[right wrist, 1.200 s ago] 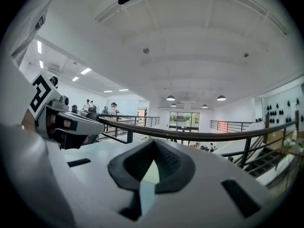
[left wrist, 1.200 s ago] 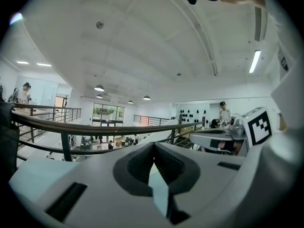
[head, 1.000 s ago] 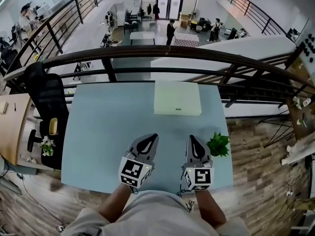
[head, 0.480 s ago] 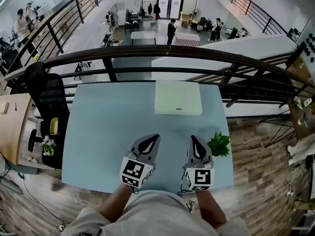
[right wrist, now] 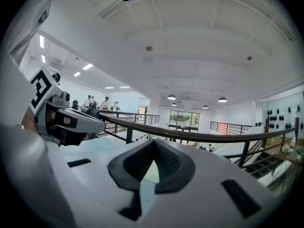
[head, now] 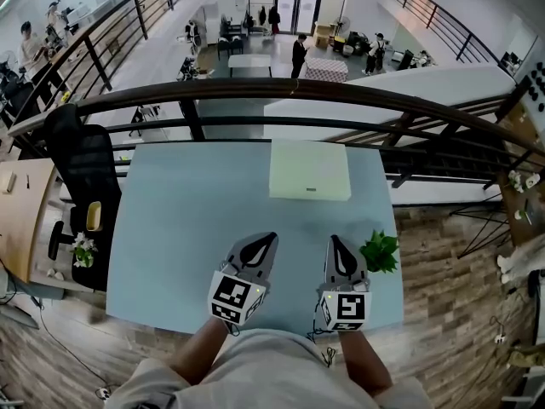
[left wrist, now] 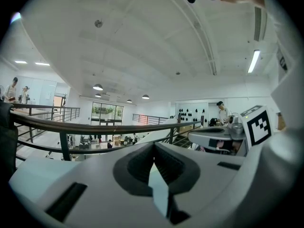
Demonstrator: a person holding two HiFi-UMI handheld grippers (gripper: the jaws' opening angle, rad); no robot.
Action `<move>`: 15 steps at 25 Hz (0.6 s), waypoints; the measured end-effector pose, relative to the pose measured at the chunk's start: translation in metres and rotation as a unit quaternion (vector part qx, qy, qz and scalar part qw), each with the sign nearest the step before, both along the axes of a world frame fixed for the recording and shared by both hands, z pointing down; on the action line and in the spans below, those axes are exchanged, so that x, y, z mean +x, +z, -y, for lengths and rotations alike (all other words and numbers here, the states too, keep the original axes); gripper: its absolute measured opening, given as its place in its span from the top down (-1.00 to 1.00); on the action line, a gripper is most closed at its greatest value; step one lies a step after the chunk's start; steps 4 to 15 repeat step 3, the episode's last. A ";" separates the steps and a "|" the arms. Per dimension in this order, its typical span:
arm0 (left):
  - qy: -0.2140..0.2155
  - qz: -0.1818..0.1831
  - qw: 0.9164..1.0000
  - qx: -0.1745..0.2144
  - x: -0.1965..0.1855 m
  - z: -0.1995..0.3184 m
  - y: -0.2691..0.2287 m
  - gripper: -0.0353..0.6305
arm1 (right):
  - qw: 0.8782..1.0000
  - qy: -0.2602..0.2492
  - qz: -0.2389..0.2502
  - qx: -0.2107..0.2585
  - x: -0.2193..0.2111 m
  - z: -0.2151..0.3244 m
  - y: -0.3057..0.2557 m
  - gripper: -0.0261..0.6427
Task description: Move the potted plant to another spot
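A small potted plant [head: 378,250] with green leaves stands near the right edge of the light blue table [head: 179,220]. My right gripper [head: 332,238] is just left of the plant, apart from it, with its jaws shut and nothing in them. About a hand's width further left, my left gripper [head: 271,236] is also shut and empty. Both point away from me toward the railing. In the left gripper view the left gripper [left wrist: 153,145] has its tips together, and in the right gripper view the right gripper [right wrist: 154,141] does too. The plant does not show in either gripper view.
A flat white box [head: 310,169] lies at the table's far edge. A dark curved railing [head: 272,92] runs just behind the table, with a drop to a lower floor beyond. A black chair [head: 81,169] and a small flower pot [head: 83,252] stand left of the table.
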State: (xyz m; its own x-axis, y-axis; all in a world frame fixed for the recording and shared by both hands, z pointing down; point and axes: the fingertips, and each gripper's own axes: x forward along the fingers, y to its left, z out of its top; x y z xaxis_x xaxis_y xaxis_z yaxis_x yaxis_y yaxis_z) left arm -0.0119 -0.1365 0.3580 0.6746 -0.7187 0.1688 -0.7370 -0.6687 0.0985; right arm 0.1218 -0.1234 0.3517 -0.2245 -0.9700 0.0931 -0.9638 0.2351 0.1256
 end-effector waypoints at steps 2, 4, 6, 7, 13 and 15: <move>0.001 0.000 1.000 -0.001 -0.001 -0.001 0.001 0.86 | 1.000 -0.001 0.001 -0.001 -0.002 -0.001 0.001 0.91; 0.002 0.000 1.000 -0.001 -0.001 -0.002 0.001 0.86 | 1.000 -0.001 0.001 -0.001 -0.003 -0.001 0.001 0.92; 0.002 0.000 1.000 -0.001 -0.001 -0.002 0.001 0.86 | 1.000 -0.001 0.001 -0.001 -0.003 -0.001 0.001 0.92; 0.002 0.000 1.000 -0.001 -0.001 -0.002 0.001 0.86 | 1.000 -0.001 0.001 -0.001 -0.003 -0.001 0.001 0.92; 0.002 0.000 1.000 -0.001 -0.001 -0.002 0.001 0.86 | 1.000 -0.001 0.001 -0.001 -0.003 -0.001 0.001 0.92; 0.002 0.000 1.000 -0.001 -0.001 -0.002 0.001 0.86 | 1.000 -0.001 0.001 -0.001 -0.003 -0.001 0.001 0.92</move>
